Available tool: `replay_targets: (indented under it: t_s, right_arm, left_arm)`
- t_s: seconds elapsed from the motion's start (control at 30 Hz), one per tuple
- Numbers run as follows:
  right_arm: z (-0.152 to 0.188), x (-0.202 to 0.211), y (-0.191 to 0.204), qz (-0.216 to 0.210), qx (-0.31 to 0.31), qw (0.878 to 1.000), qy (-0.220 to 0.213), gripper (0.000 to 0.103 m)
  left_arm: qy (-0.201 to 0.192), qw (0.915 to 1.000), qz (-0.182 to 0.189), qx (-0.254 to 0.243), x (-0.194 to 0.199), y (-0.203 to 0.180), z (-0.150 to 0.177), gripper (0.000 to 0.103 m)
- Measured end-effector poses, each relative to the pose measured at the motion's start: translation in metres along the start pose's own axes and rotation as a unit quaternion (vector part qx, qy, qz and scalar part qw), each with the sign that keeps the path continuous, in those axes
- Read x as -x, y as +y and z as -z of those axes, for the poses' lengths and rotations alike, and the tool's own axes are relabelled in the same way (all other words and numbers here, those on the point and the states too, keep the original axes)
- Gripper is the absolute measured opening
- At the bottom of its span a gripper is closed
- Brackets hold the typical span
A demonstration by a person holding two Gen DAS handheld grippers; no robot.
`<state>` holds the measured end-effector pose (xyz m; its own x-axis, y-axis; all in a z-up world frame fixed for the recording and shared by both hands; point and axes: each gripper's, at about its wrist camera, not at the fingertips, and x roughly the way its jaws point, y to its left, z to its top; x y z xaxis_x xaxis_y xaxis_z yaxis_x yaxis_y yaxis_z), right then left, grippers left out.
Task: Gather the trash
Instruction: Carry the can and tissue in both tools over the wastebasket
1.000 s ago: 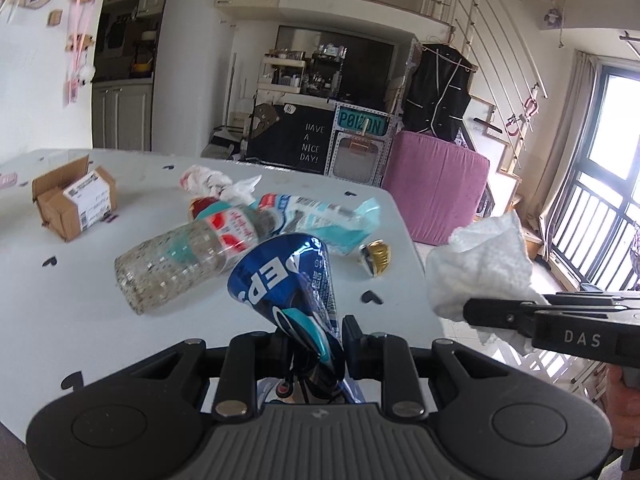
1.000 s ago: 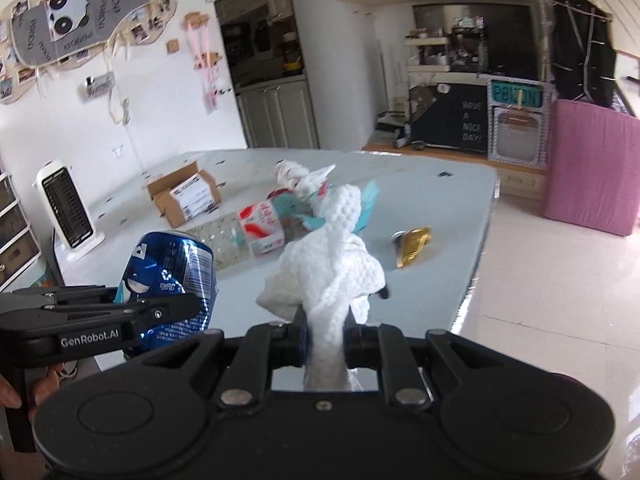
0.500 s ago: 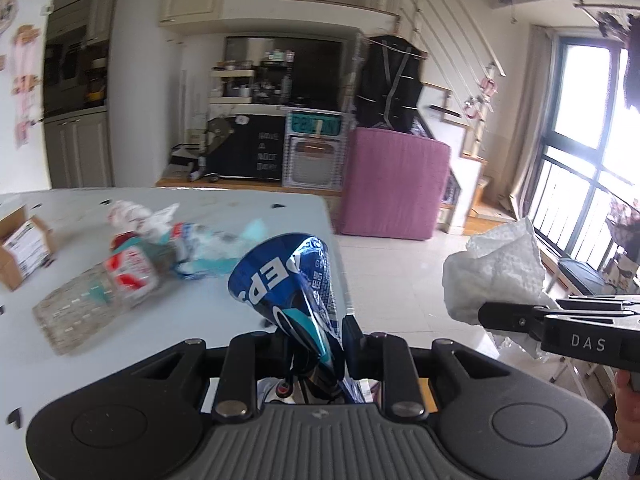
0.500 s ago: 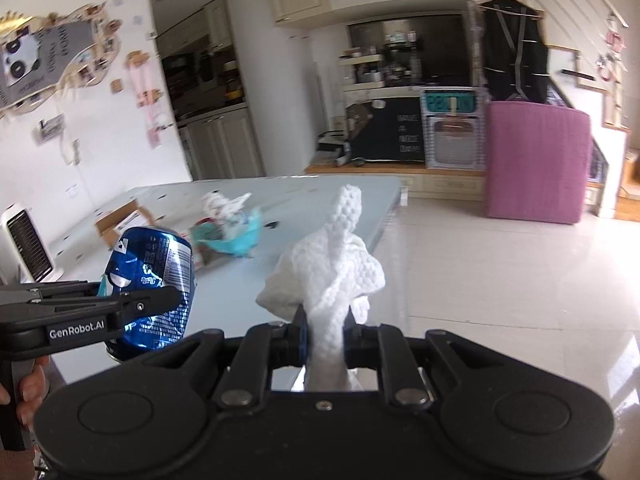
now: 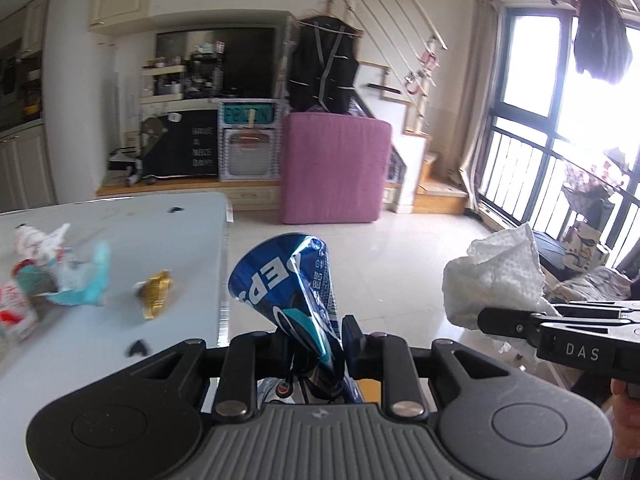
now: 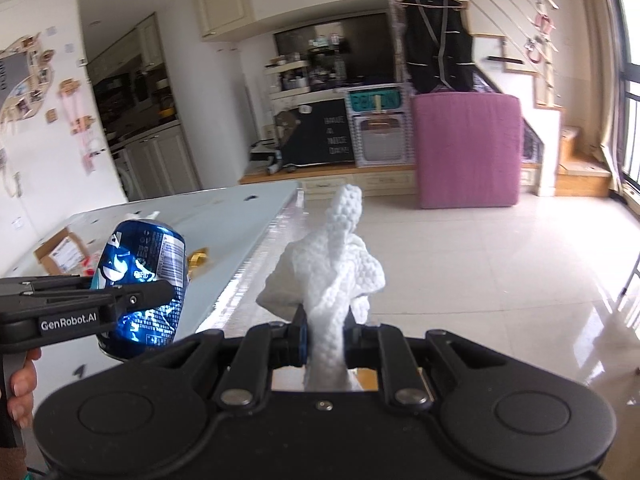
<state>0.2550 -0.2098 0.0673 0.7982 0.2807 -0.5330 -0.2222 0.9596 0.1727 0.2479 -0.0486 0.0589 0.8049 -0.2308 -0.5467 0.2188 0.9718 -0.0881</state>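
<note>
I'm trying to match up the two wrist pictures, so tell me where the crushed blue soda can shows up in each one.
Left wrist view: the crushed blue soda can sits at bottom centre, pinched in the left gripper, its open end pointing up and away.
Right wrist view: the can is at lower left, partly behind a black finger of the left gripper.
Shared landmark: the pink upright block on the floor beyond the table.

Window glare, fisheye warp, blur
</note>
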Motion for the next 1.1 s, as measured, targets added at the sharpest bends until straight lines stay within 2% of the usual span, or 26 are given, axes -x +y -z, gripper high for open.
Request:
replay_targets:
  t_s: [0.23, 0.43, 0.73, 1.1]
  right_arm:
    - [0.009, -0.012, -0.041, 0.027, -0.023, 0.999, 0.016, 0.015]
    - [0.019, -0.038, -0.065, 0.041, -0.043, 0.997, 0.045, 0.015]
    - [0.036, -0.085, -0.097, 0.052, -0.068, 0.992, 0.090, 0.015]
    - [0.063, -0.157, -0.128, 0.061, -0.117, 0.979, 0.157, 0.015]
  left_arm:
    - [0.033, 0.9989, 0.033, -0.009, -0.053, -0.031, 0.001, 0.026]
    - [0.078, 0.9956, 0.050, -0.011, -0.106, -0.043, 0.007, 0.026]
    - [0.145, 0.9880, 0.052, 0.000, -0.180, -0.037, 0.032, 0.026]
    - [0.227, 0.9723, 0.054, 0.001, -0.264, -0.022, 0.061, 0.026]
